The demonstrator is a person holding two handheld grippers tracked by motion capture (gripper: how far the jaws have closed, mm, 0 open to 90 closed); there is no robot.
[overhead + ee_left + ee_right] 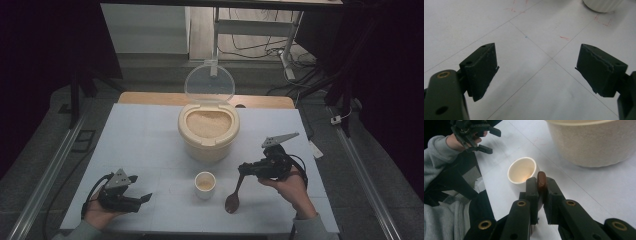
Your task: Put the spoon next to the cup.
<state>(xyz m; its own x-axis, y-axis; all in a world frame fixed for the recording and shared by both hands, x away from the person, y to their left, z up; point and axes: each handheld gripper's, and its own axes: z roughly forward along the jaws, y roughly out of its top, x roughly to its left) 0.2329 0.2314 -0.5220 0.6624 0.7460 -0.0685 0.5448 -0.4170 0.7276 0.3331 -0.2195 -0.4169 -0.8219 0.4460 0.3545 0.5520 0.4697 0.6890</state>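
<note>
White sheeting covers the table (150,130), ruled with thin pencil lines that cross in a grid and marked here and there with small red ticks; a strip of bare wood shows along its far edge. Around it the room is dim, with grey floor, metal rails down both sides, a desk frame and loose cables beyond, and dark curtains to either side. A cream rice container (208,131) stands at the middle of the table, full of pale grain, its clear round lid (209,83) tipped up behind it. Just in front sits a small white cup (205,184) with a little grain in the bottom. The right gripper (245,169) has its jaws clamped on the handle of a brown wooden spoon (234,196); in the right gripper view the handle's end (541,180) pokes up between the closed pads. The spoon's long axis runs steeply down from the jaws, leaning slightly toward the person, with the bowl lowest, at or just over the table right beside the cup; whether it touches the sheet I cannot tell. The left gripper (141,188) rests low at the near left corner, well apart from the cup, its jaws spread wide with only bare sheet between them.
</note>
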